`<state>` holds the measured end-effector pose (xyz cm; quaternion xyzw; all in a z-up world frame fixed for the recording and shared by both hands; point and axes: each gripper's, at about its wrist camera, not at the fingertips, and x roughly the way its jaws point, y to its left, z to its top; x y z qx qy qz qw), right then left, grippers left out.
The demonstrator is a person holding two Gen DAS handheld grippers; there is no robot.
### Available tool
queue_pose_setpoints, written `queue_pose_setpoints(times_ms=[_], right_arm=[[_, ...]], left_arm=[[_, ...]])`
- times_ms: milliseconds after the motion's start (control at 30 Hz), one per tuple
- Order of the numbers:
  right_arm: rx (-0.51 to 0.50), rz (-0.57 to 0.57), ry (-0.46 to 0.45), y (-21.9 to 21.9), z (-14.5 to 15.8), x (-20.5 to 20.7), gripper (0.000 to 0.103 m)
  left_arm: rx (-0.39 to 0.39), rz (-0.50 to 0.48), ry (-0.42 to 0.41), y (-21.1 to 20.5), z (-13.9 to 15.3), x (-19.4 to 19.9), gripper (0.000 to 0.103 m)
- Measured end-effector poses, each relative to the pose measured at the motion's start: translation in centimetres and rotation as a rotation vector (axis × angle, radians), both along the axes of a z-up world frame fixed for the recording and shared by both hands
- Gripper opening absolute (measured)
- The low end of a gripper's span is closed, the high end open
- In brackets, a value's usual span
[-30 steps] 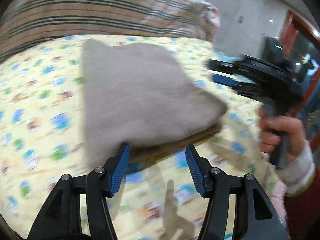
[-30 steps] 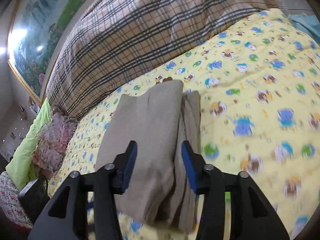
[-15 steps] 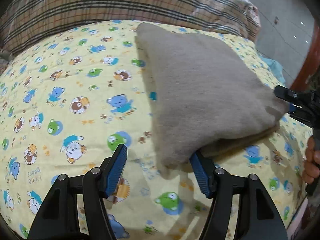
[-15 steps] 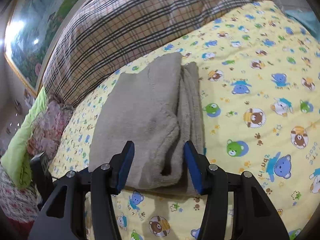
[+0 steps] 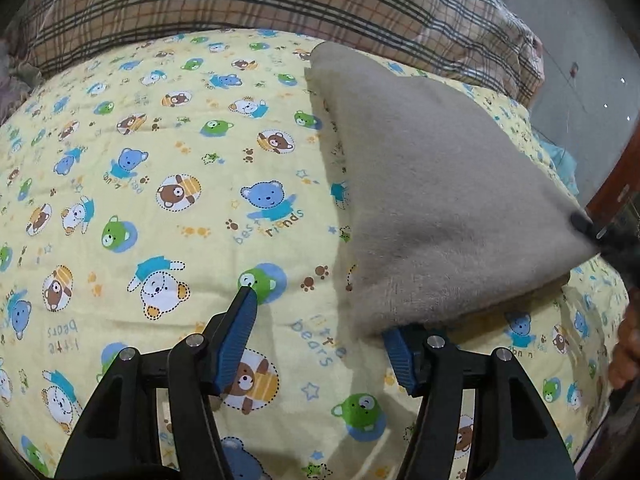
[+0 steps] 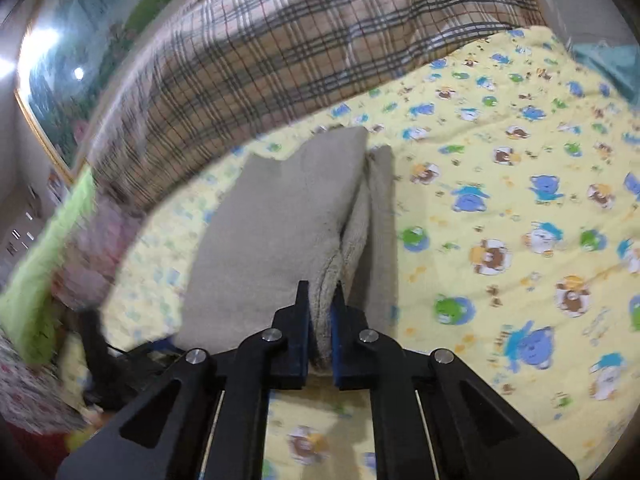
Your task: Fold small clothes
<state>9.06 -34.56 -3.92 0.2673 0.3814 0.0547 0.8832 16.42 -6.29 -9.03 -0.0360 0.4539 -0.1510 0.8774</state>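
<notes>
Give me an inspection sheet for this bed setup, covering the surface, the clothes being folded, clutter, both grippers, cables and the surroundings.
Surface: yellow bear-print quilt spread over the bed, lying fairly flat.
Job's things: one folded grey fleece garment lying on the quilt; layered edges show in the right wrist view.
Clutter: nothing seen on the quilt besides the garment.
Grippers: left gripper has its jaws closing with nothing pressed between them, its right finger under the garment's near corner; right gripper is shut on the garment's near edge.
Cables: a thin dark line at the lower left of the right wrist view may be a cable; cannot tell.
Surroundings: plaid blanket at the head of the bed, green pillow, framed picture on the wall.
</notes>
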Motion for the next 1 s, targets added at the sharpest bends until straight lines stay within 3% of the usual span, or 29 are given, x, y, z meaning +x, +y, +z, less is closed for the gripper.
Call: queue_pose_setpoints(times_ms=[67, 133, 333, 467, 567, 667, 733, 767, 1000], right_arm=[[-0.058, 0.010, 0.063, 0.6, -2.1, 0.3, 0.009], [-0.047, 0.010, 0.076, 0.5, -3.5, 0.1, 0.009], [-0.118, 0.018, 0.088, 1.3, -2.6, 0.0, 0.009], [-0.055, 0.001, 0.098, 0.4, -2.7, -0.4, 0.011], [0.000, -0.028, 0.093, -0.3, -2.3, -1.0, 0.021], [-0.012, -0.056, 0.065, -0.7, -0.9, -1.4, 0.041], [-0.006, -0.063, 0.037, -1.1, 0.0, -1.2, 0.064], [-0.002, -0.066, 0.020, -1.3, 0.5, -0.8, 0.067], [0.049, -0.024, 0.011, -2.2, 0.9, 4.5, 0.070]], left_arm=[[0.010, -0.001, -0.001, -0.1, 0.0, -0.1, 0.062], [0.007, -0.002, 0.003, 0.0, -0.1, -0.2, 0.062], [0.016, -0.024, 0.021, 0.1, 0.1, -0.6, 0.063], [-0.004, -0.067, 0.064, 0.3, 0.6, -1.1, 0.068], [-0.071, -0.136, 0.098, 0.7, 1.6, -2.0, 0.070], [-0.122, -0.147, 0.097, 1.3, 2.9, -1.9, 0.081], [-0.152, -0.125, 0.098, 1.5, 3.6, -0.9, 0.081], [-0.175, -0.121, 0.104, 1.5, 3.9, -0.1, 0.082], [-0.332, -0.126, 0.234, 0.0, 3.8, 7.1, 0.084]])
